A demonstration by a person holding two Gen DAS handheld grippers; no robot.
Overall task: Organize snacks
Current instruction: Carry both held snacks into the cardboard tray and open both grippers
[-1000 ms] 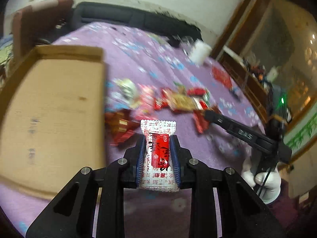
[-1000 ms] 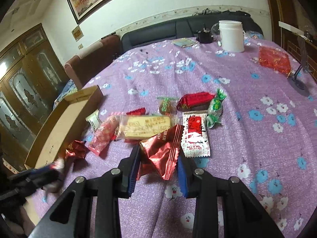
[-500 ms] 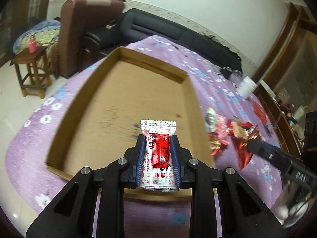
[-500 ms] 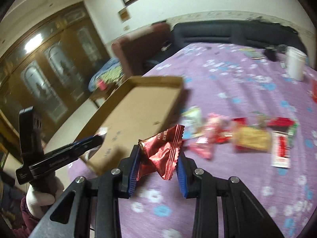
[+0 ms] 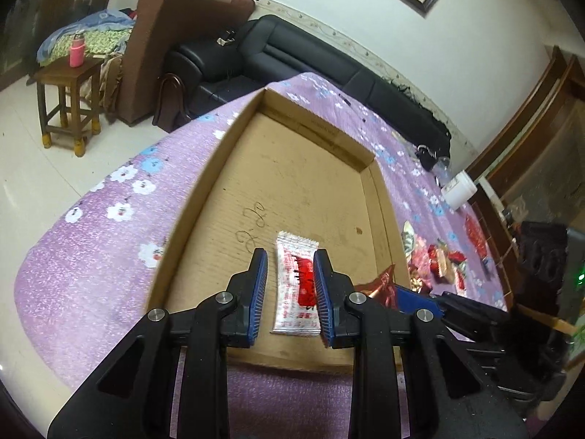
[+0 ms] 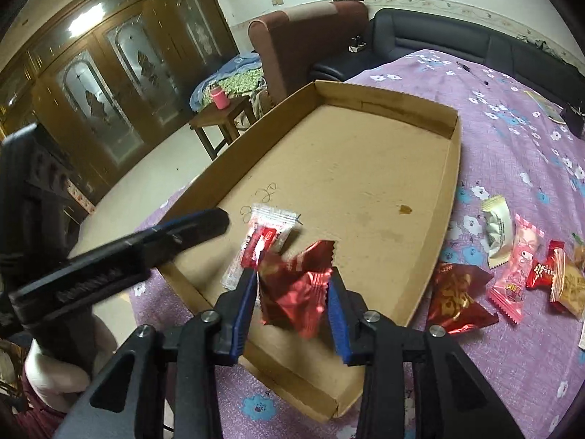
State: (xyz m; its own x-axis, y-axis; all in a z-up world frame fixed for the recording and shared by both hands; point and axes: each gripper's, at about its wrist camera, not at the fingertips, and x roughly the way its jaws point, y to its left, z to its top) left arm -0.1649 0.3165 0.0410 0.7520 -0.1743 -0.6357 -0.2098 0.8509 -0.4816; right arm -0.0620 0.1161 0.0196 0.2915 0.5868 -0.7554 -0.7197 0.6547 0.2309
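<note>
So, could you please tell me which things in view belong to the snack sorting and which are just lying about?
Part of the job:
- cardboard tray
- white-and-red packet lying in the tray
- red foil snack between the right gripper fingers
- left gripper, open
- loose snacks on the tablecloth

Just lying about:
- white jar
- pink cup
- wooden stool

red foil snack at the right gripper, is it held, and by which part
Apparently not. The right gripper is open, with the red foil snack loose between its fingers over the cardboard tray. The left gripper holds nothing.
</note>
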